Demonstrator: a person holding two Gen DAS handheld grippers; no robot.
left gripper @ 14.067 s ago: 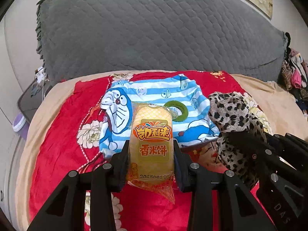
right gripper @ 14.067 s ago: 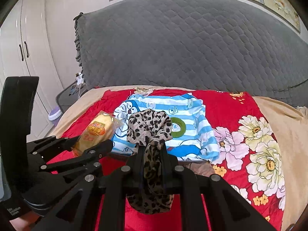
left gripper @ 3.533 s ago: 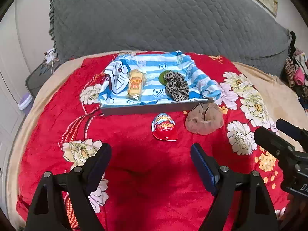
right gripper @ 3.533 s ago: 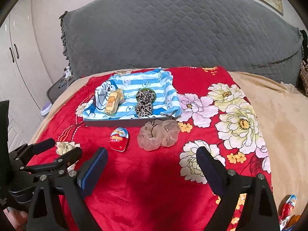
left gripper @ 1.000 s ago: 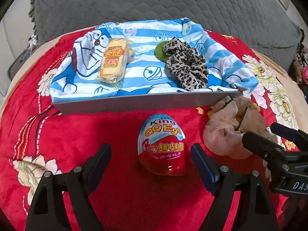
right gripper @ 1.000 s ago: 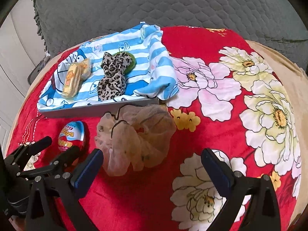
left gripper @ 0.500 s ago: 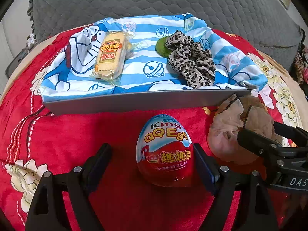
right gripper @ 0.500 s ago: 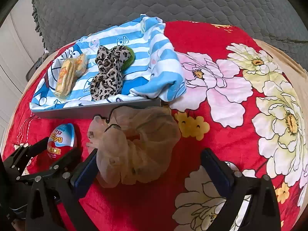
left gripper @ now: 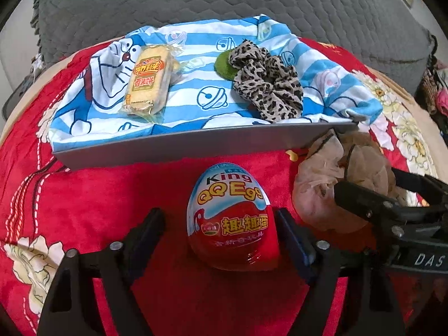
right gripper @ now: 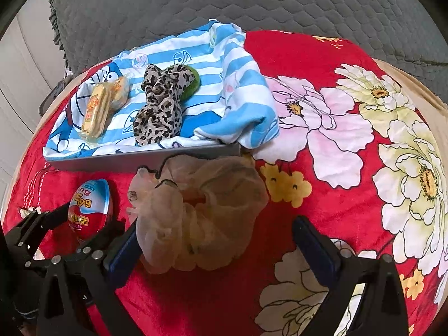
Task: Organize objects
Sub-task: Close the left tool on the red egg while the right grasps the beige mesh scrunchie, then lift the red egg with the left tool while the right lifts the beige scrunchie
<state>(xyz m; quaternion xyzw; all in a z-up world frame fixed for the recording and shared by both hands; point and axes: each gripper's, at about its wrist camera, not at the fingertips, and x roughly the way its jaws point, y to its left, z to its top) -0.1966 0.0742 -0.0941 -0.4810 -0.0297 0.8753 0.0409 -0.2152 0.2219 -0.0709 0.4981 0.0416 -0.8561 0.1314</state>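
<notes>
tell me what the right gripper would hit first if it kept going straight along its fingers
Most likely the beige sheer scrunchie, which already lies between the open fingers of the right gripper. Beyond it stands the grey tray wall, though depth is hard to judge through the fisheye.

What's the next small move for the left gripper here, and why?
Probably finish closing: the left gripper has just been closing around the toy egg, with a gap still visible at one pad. Then lift it toward the tray.

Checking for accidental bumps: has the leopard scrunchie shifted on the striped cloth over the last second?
No. The leopard scrunchie lies against the green pad, as before.
</notes>
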